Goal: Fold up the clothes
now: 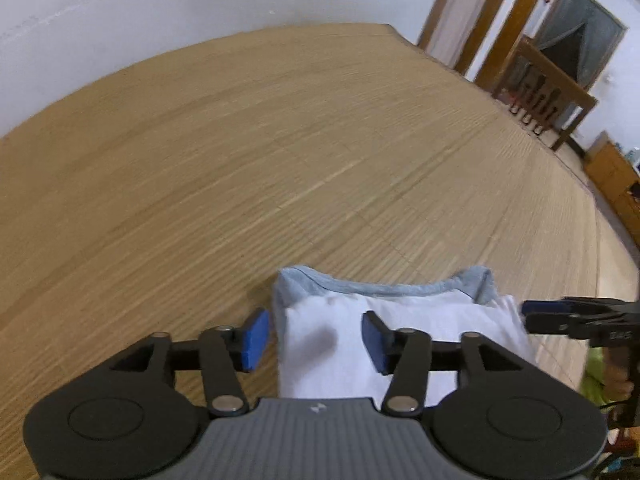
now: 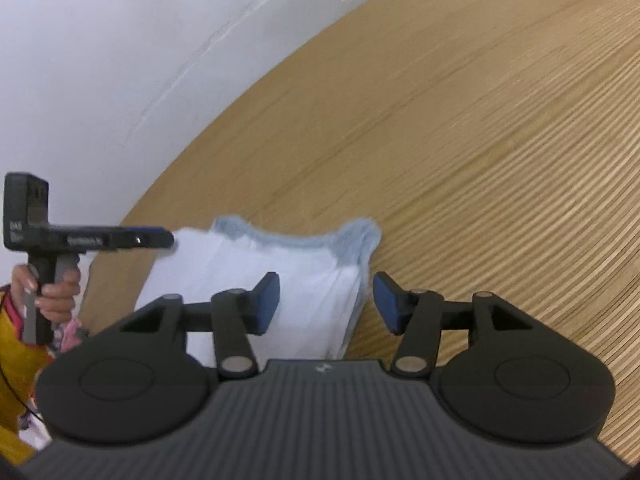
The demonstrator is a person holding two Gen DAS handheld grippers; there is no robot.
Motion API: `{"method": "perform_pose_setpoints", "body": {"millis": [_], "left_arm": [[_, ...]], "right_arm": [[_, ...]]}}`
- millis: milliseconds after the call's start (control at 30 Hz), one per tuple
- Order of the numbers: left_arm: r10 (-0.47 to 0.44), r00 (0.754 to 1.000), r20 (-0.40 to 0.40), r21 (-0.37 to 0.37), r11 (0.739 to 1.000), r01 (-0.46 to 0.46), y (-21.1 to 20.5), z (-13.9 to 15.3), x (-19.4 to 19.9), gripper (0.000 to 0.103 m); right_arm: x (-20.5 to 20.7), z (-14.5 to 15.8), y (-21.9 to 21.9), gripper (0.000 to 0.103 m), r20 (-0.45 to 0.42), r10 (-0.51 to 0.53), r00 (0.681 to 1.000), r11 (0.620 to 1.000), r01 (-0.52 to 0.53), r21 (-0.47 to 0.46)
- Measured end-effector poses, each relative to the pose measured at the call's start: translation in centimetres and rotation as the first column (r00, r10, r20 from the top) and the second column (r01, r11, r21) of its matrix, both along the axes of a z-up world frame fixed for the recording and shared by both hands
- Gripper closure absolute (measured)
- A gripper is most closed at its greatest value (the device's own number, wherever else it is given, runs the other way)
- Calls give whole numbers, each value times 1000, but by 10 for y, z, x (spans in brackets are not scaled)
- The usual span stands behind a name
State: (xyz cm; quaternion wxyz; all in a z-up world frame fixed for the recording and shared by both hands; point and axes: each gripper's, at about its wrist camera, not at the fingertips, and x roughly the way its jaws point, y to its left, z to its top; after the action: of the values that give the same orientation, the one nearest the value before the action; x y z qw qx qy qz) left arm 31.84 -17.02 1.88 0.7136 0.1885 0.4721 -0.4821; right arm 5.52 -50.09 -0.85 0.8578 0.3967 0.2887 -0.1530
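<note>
A woven mat (image 1: 320,140) covers the wide bed-like platform, reaching far back to the white wall. Near its front edge lies the folded shirt (image 1: 400,332), white with a pale blue collar on its far side. It looks light, soft and limp, likely to sag or unfold if lifted by one layer, so the stacked side edges seem the best hold. The left gripper (image 1: 316,338) is spread, straddling the shirt's left edge; the right gripper (image 2: 326,304) is spread over its right edge. The shirt's near part is hidden behind the gripper bodies, and blur smears its folds
</note>
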Motion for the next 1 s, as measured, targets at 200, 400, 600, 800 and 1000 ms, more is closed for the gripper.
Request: {"method": "perform_pose_setpoints", "body": {"millis": [200, 400, 600, 800, 1000], "left_arm": [[5, 997, -79, 21, 1000, -3, -11, -27, -4, 92], [17, 1000, -4, -66, 998, -17, -6, 1, -6, 95], [37, 999, -32, 34, 999, -36, -39, -41, 17, 78], [39, 999, 17, 24, 999, -40, -31, -31, 21, 44], [25, 998, -59, 82, 996, -21, -37, -51, 35, 32]], "right_arm": [[14, -13, 6, 86, 4, 5, 1000, 1000, -5, 8], [26, -12, -2, 92, -31, -9, 999, 999, 8, -43], [38, -12, -11, 89, -64, -24, 998, 995, 18, -94], [23, 5, -10, 59, -82, -88, 993, 988, 76, -137], [7, 4, -12, 31, -66, -83, 994, 990, 75, -120]]}}
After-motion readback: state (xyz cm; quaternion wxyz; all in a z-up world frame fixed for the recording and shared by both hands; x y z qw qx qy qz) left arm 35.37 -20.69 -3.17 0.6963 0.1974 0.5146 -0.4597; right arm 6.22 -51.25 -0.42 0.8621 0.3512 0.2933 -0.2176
